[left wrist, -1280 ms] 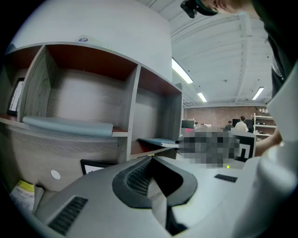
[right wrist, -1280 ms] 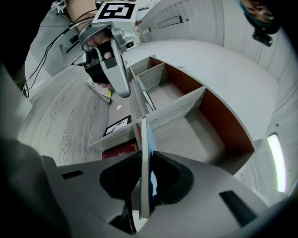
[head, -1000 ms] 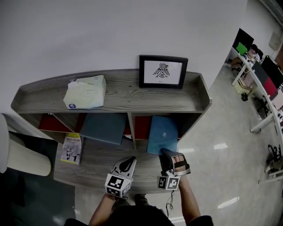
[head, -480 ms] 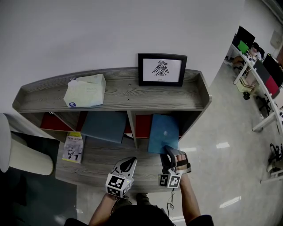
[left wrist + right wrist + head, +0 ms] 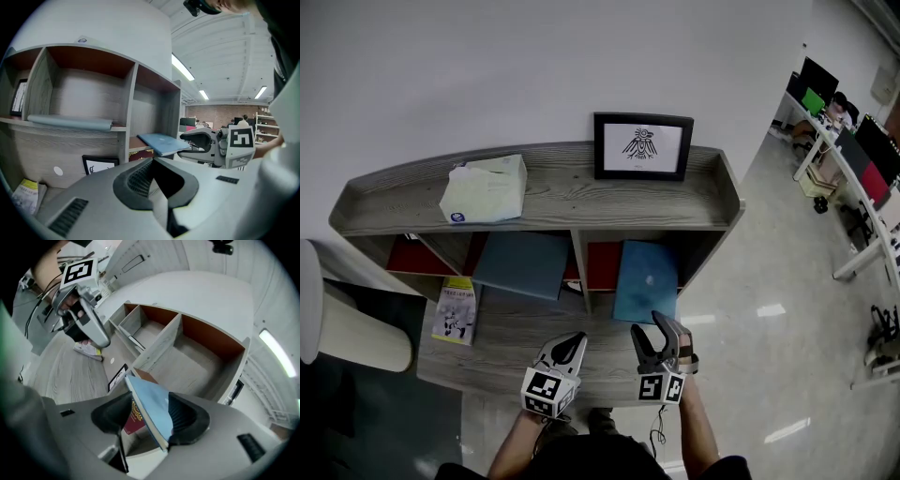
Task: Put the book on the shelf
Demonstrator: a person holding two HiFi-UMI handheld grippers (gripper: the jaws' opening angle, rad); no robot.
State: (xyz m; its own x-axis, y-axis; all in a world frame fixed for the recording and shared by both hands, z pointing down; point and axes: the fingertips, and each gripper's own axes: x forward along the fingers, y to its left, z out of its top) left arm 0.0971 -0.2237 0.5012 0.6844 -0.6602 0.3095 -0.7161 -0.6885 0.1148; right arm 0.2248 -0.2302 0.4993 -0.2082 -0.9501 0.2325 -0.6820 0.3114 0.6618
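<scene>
Release step: the right tongs (image 5: 649,328), jaws just opened wide, stood with the blue book (image 5: 645,279) loose between them, leaning in the right compartment of the shelf (image 5: 581,202); the left tongs (image 5: 574,339) hung closed and empty, and a straight withdrawal probably came next.

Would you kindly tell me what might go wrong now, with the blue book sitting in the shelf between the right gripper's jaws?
1. The right gripper has just been opening its jaws, and the blue book stands between them, leaning and jutting out of the shelf. Unsupported, it may tip or slide forward.
2. Pulling back at an angle could snag the book's edge on a pad and drag it out.
</scene>
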